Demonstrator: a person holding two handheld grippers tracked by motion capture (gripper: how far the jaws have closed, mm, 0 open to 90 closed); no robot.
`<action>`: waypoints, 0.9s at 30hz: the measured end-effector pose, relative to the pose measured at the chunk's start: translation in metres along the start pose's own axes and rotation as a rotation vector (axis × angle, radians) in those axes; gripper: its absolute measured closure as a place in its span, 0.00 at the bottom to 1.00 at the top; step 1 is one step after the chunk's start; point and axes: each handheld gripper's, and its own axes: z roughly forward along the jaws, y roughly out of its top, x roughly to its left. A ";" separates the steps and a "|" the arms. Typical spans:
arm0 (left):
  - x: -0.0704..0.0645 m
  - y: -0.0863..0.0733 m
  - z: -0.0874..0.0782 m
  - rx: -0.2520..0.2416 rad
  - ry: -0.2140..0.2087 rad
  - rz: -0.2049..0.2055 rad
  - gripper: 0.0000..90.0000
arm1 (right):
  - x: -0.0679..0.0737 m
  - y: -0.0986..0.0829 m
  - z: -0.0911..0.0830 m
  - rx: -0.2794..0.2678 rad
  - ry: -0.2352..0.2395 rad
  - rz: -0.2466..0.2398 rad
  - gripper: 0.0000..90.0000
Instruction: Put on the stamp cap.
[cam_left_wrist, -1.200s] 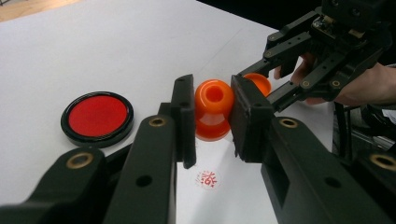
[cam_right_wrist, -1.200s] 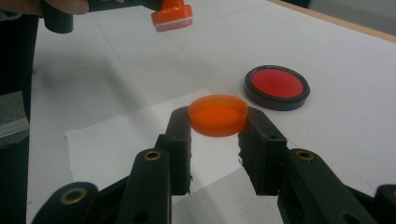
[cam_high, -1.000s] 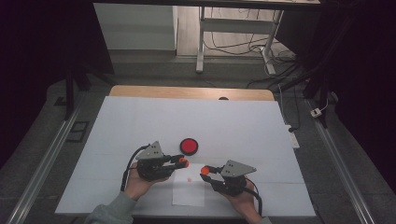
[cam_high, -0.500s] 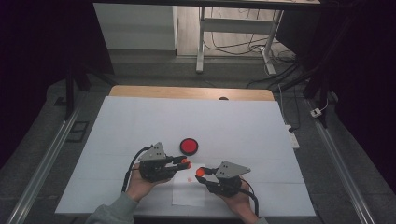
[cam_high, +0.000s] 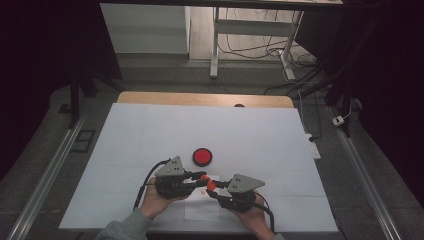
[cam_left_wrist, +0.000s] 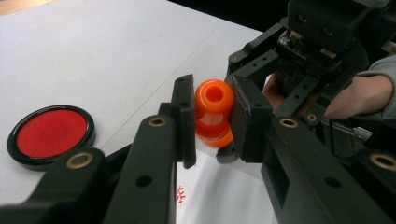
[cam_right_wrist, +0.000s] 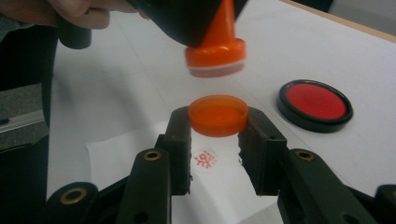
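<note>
Near the worktop's front edge, my left gripper (cam_left_wrist: 210, 121) clamps the orange plastic stamp (cam_left_wrist: 213, 113) upright above its round orange cap (cam_right_wrist: 218, 115), which my right gripper (cam_right_wrist: 215, 140) pinches level, ready for capping.

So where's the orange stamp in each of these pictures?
High view: orange stamp low centre, between the two tongs, above the paper.
Left gripper view: stamp centre, clamped between the left tongs' jaws.
Right gripper view: stamp top centre, above the orange cap in the right tongs.
Shared landmark: red ink pad.
</note>
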 end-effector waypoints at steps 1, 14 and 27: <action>0.000 0.000 0.000 -0.001 -0.003 -0.001 0.80 | 0.001 0.000 0.000 0.000 0.002 -0.001 0.71; -0.002 -0.001 0.005 0.012 -0.014 0.001 0.80 | 0.003 0.002 0.001 -0.008 0.004 -0.004 0.71; -0.002 -0.003 0.008 0.019 -0.017 0.000 0.80 | 0.003 0.002 0.000 -0.019 -0.007 -0.002 0.71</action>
